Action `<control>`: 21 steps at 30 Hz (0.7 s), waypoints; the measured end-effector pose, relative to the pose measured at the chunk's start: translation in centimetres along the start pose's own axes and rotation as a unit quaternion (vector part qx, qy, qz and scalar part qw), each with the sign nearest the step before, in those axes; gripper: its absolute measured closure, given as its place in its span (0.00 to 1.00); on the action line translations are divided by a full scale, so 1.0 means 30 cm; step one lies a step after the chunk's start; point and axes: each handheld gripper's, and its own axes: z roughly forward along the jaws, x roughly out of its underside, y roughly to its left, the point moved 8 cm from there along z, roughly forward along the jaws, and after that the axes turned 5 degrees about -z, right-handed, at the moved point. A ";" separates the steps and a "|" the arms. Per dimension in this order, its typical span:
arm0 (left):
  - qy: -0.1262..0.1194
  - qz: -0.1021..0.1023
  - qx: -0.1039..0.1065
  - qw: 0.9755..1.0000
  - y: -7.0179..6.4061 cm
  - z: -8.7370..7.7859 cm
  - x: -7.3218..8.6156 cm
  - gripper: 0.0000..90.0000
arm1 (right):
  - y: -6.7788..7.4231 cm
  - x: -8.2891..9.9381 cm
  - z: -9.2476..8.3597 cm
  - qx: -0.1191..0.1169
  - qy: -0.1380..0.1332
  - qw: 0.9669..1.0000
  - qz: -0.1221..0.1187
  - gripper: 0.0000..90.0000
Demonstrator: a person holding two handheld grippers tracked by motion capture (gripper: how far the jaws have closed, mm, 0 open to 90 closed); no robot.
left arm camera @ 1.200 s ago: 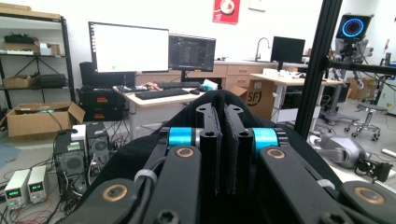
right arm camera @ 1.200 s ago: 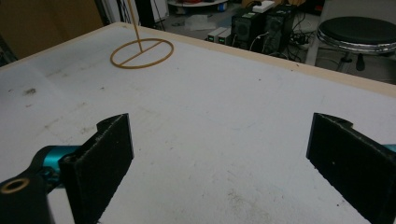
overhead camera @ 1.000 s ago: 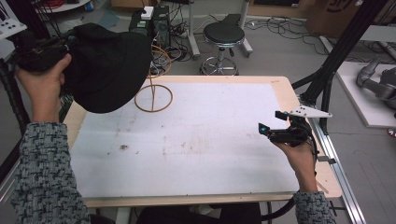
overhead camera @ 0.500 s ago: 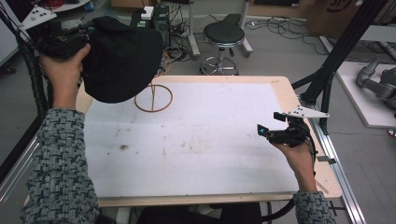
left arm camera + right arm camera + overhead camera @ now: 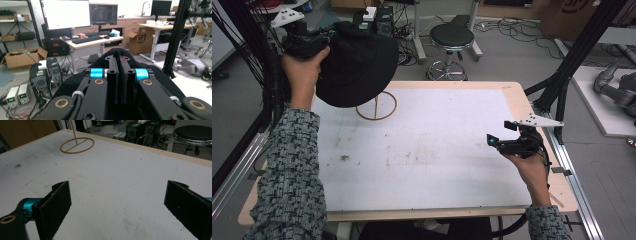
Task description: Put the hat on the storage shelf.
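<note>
The left gripper [image 5: 329, 37] has carried the black hat [image 5: 357, 65] rightward, over the wooden stand [image 5: 376, 106].

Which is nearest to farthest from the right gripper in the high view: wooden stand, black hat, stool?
From the right gripper:
1. wooden stand, on the table's far left.
2. black hat, held up above the stand in the left gripper.
3. stool, on the floor beyond the table's far edge.

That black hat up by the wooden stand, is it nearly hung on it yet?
Picked up: the left gripper is clamped on the black hat. In hand: the hat is held above the wooden stand, not resting on it. Left: lowering it on and letting go. The right gripper waits open.
</note>
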 end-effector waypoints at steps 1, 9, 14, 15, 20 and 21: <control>0.003 0.001 -0.001 1.000 0.000 0.009 0.005 0.95 | -0.001 0.001 0.000 0.000 0.000 1.000 -0.001 0.08; 0.018 0.004 0.002 1.000 -0.013 0.073 0.054 0.95 | 0.001 0.000 0.000 -0.002 0.000 1.000 -0.001 0.08; 0.031 0.006 0.000 0.999 -0.020 0.111 0.085 0.95 | 0.002 0.000 -0.001 -0.003 -0.001 1.000 0.000 0.08; 0.032 0.004 0.000 0.999 -0.020 0.118 0.090 0.95 | 0.003 -0.001 -0.002 -0.004 -0.002 1.000 0.001 0.08; 0.041 0.003 -0.004 0.999 -0.021 0.147 0.112 0.95 | 0.005 -0.002 -0.001 -0.004 -0.002 1.000 -0.002 0.08; 0.043 0.004 -0.005 0.999 -0.022 0.151 0.115 0.95 | 0.008 -0.001 -0.001 -0.006 -0.001 1.000 0.001 0.08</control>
